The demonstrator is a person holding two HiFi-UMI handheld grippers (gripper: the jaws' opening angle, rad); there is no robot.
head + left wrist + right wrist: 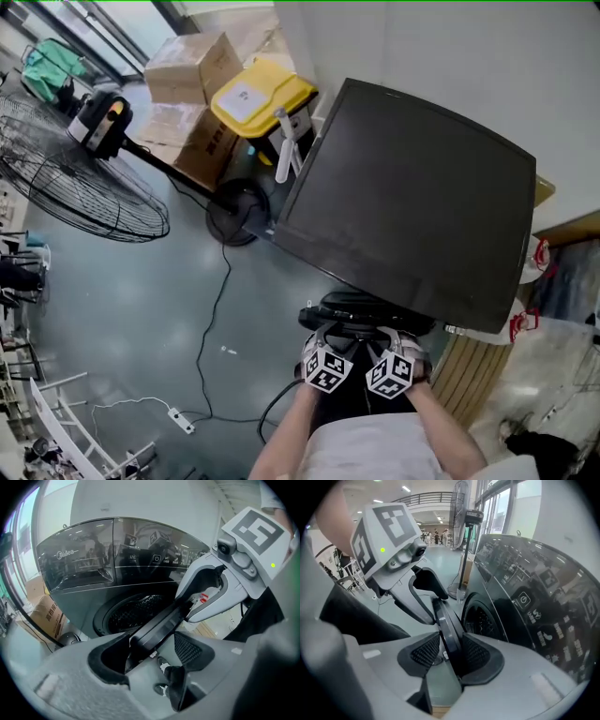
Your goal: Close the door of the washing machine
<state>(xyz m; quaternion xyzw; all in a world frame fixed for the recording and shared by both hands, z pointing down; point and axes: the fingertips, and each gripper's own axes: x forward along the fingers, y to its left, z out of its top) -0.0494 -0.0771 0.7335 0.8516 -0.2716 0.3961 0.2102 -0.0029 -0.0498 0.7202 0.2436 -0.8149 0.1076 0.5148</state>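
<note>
Catches the door [361,311] of the washing machine [403,197] standing open, swung out from the front toward the person and set on edge, seen from above as only a narrow dark band below the flat black top. Traces its long line from the grippers back to the cabinet: lower left to upper right in the left gripper view, nearly upright in the right gripper view. Shows a round, thick-rimmed door of smooth dark plastic, glossy along the edge, with the drum [136,613] of perforated metal open behind it inside a round black mouth. Finds the left gripper [151,644] with jaws fairly wide about the rim, touching it with one dark pad [112,657] and keeping the mesh pad [187,649] just clear. Finds the right gripper [447,641] with jaws narrow and clamped on the same rim, both mesh pads [474,652] set against it. Takes in a mirror-like control panel [154,559] above the drum, a polished grey floor [141,309], a wire-caged fan [75,178], cardboard boxes [187,66] and a thin black cable [200,354] beside the machine.
</note>
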